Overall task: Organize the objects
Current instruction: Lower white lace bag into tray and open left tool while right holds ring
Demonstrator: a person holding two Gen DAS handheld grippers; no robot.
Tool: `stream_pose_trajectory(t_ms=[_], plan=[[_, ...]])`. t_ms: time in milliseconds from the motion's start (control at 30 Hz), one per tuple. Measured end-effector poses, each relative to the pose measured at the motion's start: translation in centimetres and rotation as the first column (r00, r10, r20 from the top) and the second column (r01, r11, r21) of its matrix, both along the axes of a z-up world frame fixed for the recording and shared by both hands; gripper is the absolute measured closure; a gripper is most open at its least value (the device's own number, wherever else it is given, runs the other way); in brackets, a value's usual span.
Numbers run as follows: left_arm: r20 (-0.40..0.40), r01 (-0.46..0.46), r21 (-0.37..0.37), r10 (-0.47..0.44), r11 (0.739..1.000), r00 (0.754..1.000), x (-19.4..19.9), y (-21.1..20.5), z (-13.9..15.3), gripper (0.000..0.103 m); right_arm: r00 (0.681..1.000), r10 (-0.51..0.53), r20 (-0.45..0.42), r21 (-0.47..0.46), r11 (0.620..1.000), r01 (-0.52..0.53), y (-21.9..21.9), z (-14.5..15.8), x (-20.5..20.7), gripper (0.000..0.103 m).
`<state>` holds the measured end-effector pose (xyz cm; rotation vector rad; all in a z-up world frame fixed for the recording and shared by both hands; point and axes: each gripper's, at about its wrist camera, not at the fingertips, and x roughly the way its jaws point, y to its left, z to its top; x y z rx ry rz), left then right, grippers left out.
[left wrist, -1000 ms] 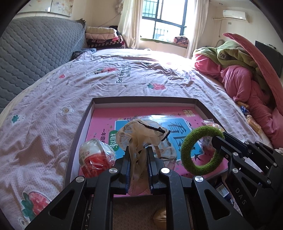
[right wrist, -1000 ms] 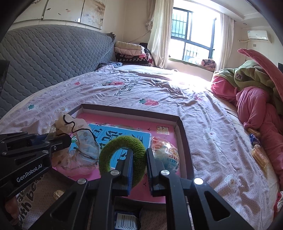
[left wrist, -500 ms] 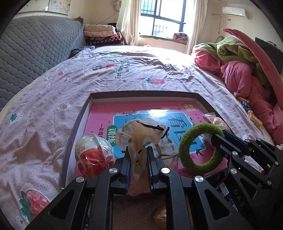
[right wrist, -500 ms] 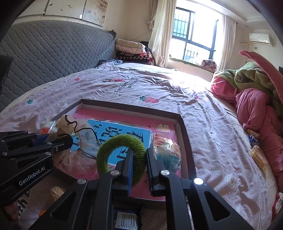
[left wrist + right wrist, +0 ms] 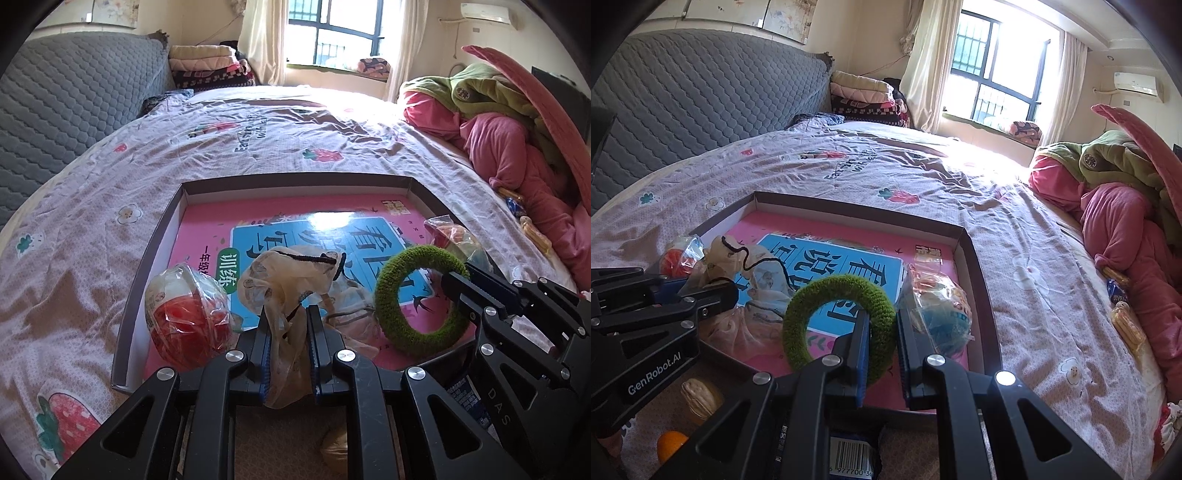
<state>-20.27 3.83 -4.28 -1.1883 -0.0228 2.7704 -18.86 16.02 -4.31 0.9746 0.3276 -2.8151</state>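
A shallow brown tray (image 5: 295,181) (image 5: 971,251) with a pink and blue booklet (image 5: 332,229) in it lies on the bed. My left gripper (image 5: 286,317) is shut on a beige drawstring pouch (image 5: 291,280) (image 5: 753,273) over the tray's near edge. My right gripper (image 5: 877,317) is shut on a green knitted ring (image 5: 842,306) (image 5: 417,295), held upright above the tray's near right part. A wrapped red snack (image 5: 188,314) (image 5: 677,254) sits in the tray's near left corner. A clear packet (image 5: 942,306) (image 5: 454,236) lies at its right side.
A walnut (image 5: 700,397) (image 5: 334,448), an orange ball (image 5: 670,445) and a barcoded packet (image 5: 849,458) lie on the bedsheet before the tray. Pink and green bedding (image 5: 1119,206) is heaped at the right, with wrapped sweets (image 5: 1123,317) beside it. A grey headboard (image 5: 683,96) stands at the left.
Both grippers have kept their holds and barely moved. The tray sits a little lower and closer in both views.
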Motion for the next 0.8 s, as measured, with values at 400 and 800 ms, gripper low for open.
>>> stream_pose_trajectory(t_ms=[400,800], plan=[[0.013,0.005,-0.005,-0.005,1.000,1.000,-0.07,0.00,0.24,0.077,1.000,-0.003,0.012,-0.016,1.000,0.003,0.31,0.08,0.01,0.086],[0.026,0.000,-0.025,0.001,1.000,1.000,-0.22,0.14,0.14,0.061,1.000,0.005,0.025,-0.028,1.000,-0.004,0.22,0.25,0.20,0.072]])
